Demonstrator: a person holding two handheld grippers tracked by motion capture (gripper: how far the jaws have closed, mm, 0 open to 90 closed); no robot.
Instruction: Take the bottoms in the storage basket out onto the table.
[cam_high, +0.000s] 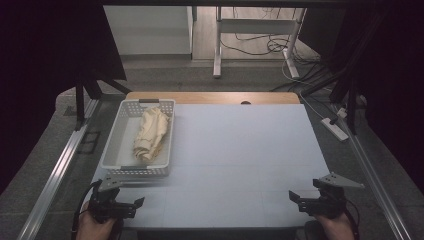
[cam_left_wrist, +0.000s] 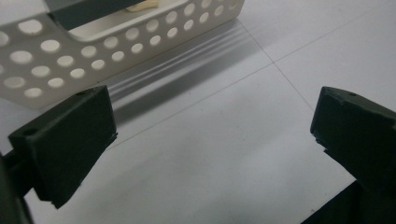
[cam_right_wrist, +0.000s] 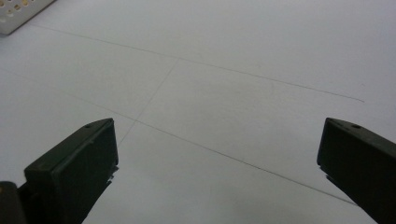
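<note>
A white perforated basket (cam_high: 114, 145) stands at the left of the pale table, and a crumpled cream cloth (cam_high: 150, 134) lies inside it. My left gripper (cam_high: 131, 201) sits near the table's front left corner, just below the basket, open and holding nothing. In the left gripper view the basket's wall (cam_left_wrist: 93, 51) is close ahead of the wide-apart jaws, with a sliver of cloth (cam_left_wrist: 145, 5) above the rim. My right gripper (cam_high: 296, 196) rests at the front right, open and empty. In the right gripper view the basket corner (cam_right_wrist: 16, 11) is far off at the upper left.
The white table sheet (cam_high: 240, 150) spreads wide between the grippers, with a wooden strip (cam_high: 210, 97) at its far edge. Metal rails (cam_high: 55, 175) run along both sides. A desk frame and cables (cam_high: 280, 47) stand on the floor beyond.
</note>
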